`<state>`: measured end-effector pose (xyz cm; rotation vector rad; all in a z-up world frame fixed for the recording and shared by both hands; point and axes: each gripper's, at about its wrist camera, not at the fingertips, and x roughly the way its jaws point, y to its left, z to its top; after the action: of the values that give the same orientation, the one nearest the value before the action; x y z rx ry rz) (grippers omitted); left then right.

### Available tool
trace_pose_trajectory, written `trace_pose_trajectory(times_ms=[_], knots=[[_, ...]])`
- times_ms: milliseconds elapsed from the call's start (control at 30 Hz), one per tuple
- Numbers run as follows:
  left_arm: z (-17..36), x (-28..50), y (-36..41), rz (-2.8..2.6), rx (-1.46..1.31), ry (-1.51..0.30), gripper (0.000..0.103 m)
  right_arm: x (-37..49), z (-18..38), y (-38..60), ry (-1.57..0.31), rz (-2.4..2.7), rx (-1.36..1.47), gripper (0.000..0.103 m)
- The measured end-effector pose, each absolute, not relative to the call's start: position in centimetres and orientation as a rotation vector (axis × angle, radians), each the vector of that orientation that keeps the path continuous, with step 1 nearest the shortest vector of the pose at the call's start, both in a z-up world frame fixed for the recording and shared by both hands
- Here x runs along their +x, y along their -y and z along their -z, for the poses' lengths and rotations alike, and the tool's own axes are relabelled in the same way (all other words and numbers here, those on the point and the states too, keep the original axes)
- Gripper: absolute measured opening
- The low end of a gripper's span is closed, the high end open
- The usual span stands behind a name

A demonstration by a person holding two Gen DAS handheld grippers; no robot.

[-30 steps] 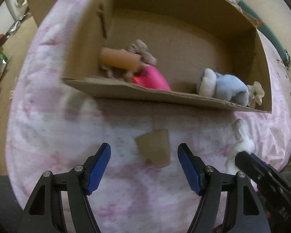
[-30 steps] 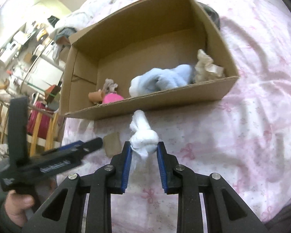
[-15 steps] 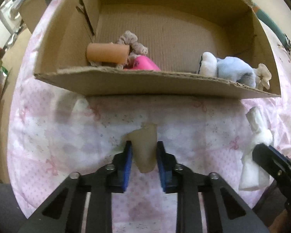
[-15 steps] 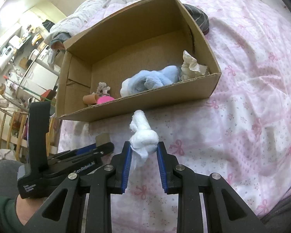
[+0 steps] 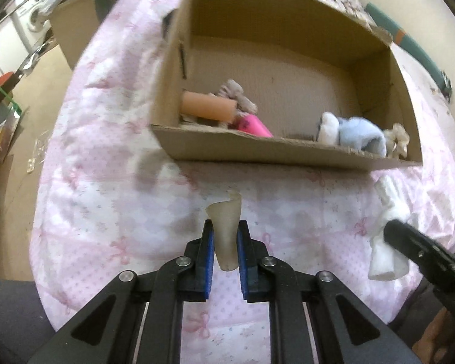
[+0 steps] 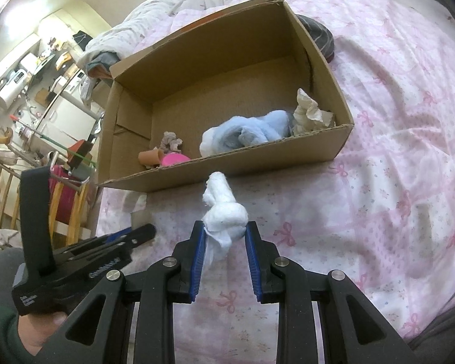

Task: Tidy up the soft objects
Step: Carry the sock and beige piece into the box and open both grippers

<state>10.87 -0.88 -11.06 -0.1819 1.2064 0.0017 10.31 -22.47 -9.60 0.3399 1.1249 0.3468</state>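
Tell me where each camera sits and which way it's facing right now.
Left wrist: on the left gripper, facing the cardboard box; its fingers clamp a beige piece.
Right wrist: on the right gripper, facing the box from its right; fingers clamp a white cloth; the person's left hand shows.
Both show the box, pink bedspread, and each other's gripper.
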Motion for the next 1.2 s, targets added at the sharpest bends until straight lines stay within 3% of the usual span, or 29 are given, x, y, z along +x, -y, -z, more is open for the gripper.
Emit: trace_pose_trajectory(times_ms=[633, 1200], knots=[[8.7, 8.7, 0.8, -0.071, -0.154, -1.125, 0.013, 9.5, 7.7, 21.6, -1.068, -0.439, 0.340, 0.028], [-0.2, 12.3, 1.6, 0.041, -0.067, -0.942, 0.013, 11.3, 2.3, 23.6, -0.908, -0.501, 0.379, 0.028]])
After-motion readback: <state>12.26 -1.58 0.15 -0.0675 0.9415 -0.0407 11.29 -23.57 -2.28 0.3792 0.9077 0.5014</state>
